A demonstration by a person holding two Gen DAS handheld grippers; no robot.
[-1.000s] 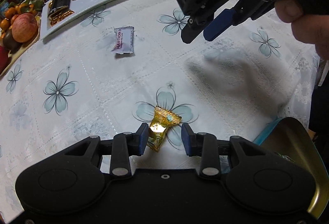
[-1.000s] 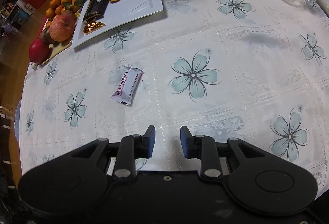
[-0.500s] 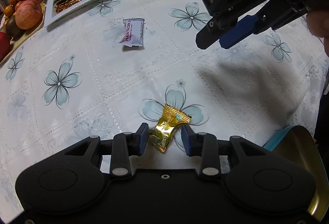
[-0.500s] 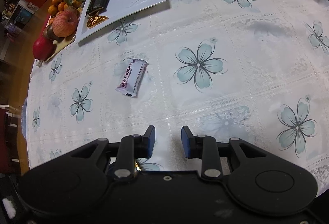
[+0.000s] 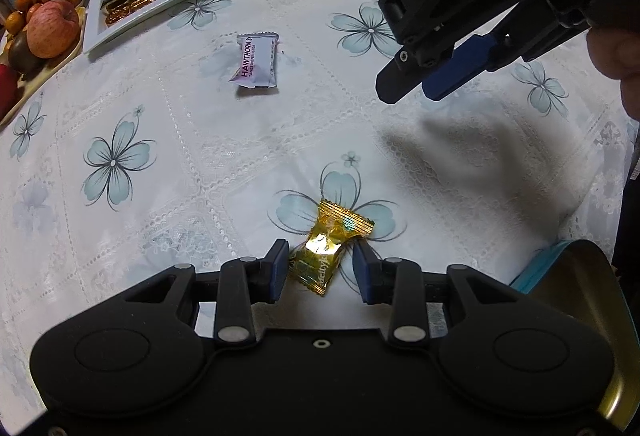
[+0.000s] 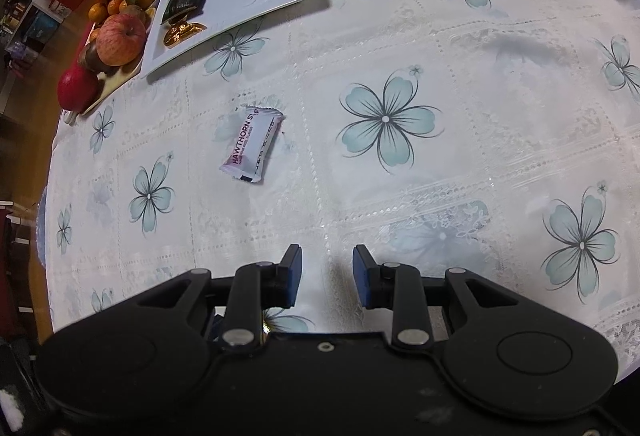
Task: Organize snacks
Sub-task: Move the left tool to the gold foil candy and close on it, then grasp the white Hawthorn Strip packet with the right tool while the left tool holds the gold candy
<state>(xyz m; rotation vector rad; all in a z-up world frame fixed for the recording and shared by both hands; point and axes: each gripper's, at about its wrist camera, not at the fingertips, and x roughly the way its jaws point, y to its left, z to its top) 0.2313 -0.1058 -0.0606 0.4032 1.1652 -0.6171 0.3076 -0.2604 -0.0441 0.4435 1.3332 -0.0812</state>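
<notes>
The gold candy (image 5: 330, 250) lies on the counter (image 5: 200, 164) between the left tool's (image 5: 322, 270) parted pads – framed, not gripped. The right tool (image 6: 326, 274) is narrowly parted and empty. An off-centre closure could pinch only crinkled wrapper – slippage is likely.

Both rigs are chunky matte black plastic: the left hand-held gripper (image 5: 320, 268) has blue pads and silver pivot screws, and the right hand-held gripper (image 6: 326, 272) has white "DAS" lettering on its side.
</notes>
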